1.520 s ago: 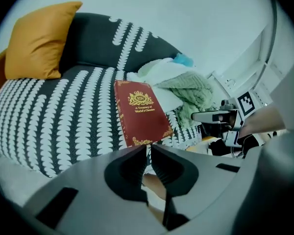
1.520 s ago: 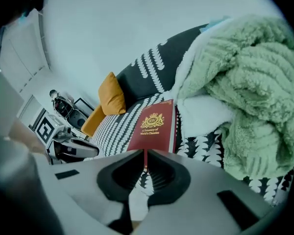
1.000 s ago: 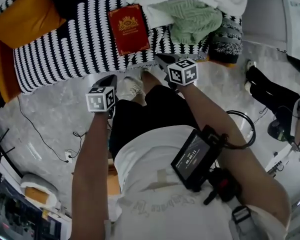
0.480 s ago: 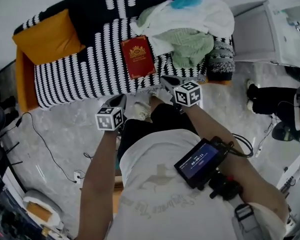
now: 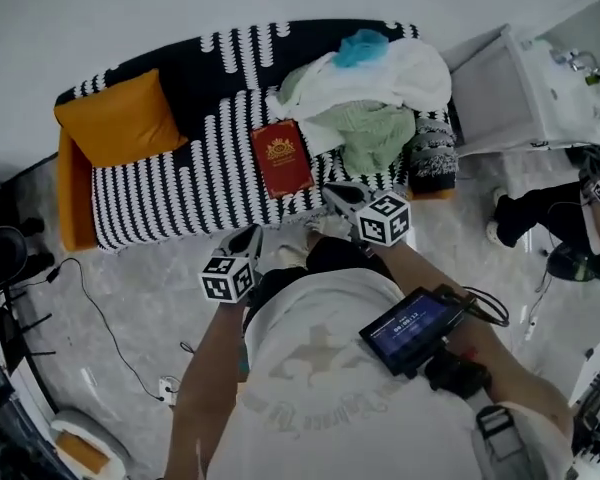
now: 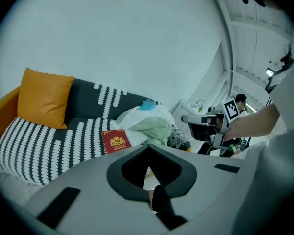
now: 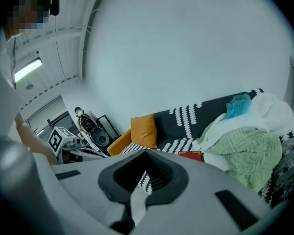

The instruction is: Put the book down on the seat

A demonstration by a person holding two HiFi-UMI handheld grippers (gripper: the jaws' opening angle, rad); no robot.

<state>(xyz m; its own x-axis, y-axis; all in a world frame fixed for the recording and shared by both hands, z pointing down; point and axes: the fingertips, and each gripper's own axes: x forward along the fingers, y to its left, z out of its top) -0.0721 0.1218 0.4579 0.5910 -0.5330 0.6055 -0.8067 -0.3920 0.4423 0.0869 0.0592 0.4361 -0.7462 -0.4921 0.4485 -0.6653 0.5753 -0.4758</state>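
Observation:
A red book [image 5: 282,157] with a gold crest lies flat on the black-and-white striped sofa seat [image 5: 170,193], free of both grippers. The book [image 6: 116,141] also shows in the left gripper view, and its red edge [image 7: 190,155] in the right gripper view. My left gripper [image 5: 248,239] is shut and empty, held over the floor in front of the sofa. My right gripper [image 5: 338,194] is shut and empty too, near the sofa's front edge, just right of the book.
An orange cushion [image 5: 118,118] leans at the sofa's left end. A heap of white, green and blue laundry [image 5: 375,98] fills the right end. A white cabinet [image 5: 500,88] stands to the right. Cables [image 5: 100,318] trail over the marble floor.
The view has pulled back and up, so the sofa and book look smaller and farther. Both grippers have drawn away from the sofa toward the person's body.

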